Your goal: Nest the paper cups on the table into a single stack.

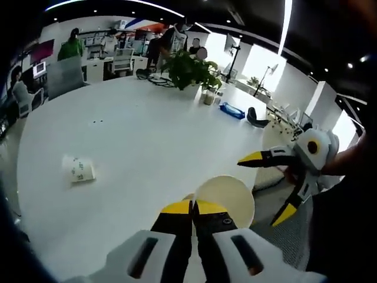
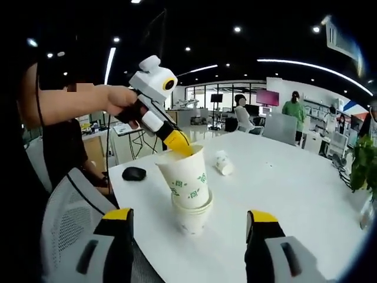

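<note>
One cup point(image 1: 78, 169) lies on side, loose on table point(image 1: 147, 135), far ahead-left of left gripper point(image 1: 192, 207). Left gripper pinches top cup's point(image 2: 184, 174) rim above stack point(image 2: 192, 216). Right gripper point(image 2: 188, 221) spread, empty, stack dead ahead.

Views face each other across table point(image 1: 129, 135), sharing cup stack point(image 2: 189, 194).

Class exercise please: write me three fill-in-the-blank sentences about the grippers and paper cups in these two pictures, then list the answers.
1. The left gripper is shut on the rim of the top ____ in the stack.
2. The right gripper has its jaws ____.
3. A lone cup lies on its ____ on the white table.

Answers: cup; open; side
</note>
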Tool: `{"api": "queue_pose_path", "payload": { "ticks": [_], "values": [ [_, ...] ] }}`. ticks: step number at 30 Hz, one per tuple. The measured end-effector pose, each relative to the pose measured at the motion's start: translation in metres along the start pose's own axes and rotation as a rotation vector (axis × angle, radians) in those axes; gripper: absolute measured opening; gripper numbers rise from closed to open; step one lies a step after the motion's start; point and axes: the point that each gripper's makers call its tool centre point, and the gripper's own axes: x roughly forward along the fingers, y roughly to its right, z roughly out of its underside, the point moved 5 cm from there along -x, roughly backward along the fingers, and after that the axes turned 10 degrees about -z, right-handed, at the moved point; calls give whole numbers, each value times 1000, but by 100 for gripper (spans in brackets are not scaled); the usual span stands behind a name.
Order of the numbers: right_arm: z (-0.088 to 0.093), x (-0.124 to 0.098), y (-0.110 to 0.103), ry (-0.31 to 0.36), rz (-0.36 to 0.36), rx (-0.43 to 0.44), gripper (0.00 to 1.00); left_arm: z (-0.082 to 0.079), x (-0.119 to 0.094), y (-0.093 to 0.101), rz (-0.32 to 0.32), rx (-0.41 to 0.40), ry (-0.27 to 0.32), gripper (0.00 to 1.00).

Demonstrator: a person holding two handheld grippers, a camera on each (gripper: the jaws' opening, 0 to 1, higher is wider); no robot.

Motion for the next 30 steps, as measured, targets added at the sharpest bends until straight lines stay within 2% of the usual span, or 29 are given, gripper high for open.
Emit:
{"api": "queue_pose_path", "payload": {
  "ticks": [12, 19, 25, 30],
  "values": [
    [11, -6, 2, -11, 28, 24, 77, 11, 20, 2, -36, 91, -79, 0],
    [14, -6, 1, -16, 29, 33, 77, 16, 31, -3, -57, 100, -94, 0],
    [14, -6, 0, -20, 26, 35, 76, 20, 40, -2, -58, 113, -85, 0],
    [14, -5, -1, -24, 22, 31, 76, 23, 45, -2, -83, 148, -78, 0]
  ]
}}
